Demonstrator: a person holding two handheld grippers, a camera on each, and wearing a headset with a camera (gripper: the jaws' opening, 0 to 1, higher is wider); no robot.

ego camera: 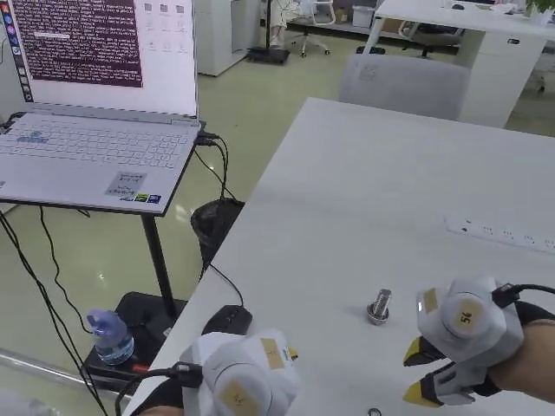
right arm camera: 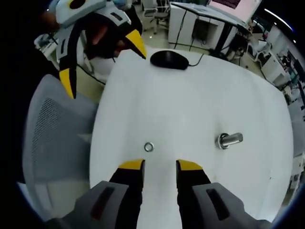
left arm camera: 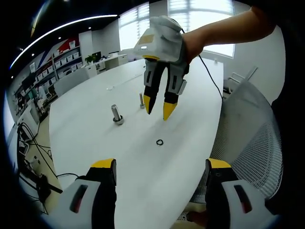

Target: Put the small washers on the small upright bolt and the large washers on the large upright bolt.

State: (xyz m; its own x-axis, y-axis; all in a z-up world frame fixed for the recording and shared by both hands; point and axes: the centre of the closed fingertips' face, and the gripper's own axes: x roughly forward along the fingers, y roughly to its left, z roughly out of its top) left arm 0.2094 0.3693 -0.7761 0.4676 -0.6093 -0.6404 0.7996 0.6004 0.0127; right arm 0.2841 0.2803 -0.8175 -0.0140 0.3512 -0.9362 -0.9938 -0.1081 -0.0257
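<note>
White table (ego camera: 390, 173) in the head view, broad bare top beyond the upright large bolt (ego camera: 379, 306); right gripper (ego camera: 418, 373) beside it, parted. Left gripper view: left gripper (left arm camera: 161, 164) spread wide, washer (left arm camera: 159, 142) just ahead, small bolt (left arm camera: 142, 100) farther. Right gripper view: washer before narrowly parted jaws, near the table's edge.

Both are pale grey rounded housings with black fingers ending in pointed yellow tips. The right tongs (ego camera: 414, 375) bear a round yellow sticker (ego camera: 466, 316) and trail a black cable (ego camera: 520, 290). The left tongs (left arm camera: 161, 164) show 2 grey finger bases with red slots.
</note>
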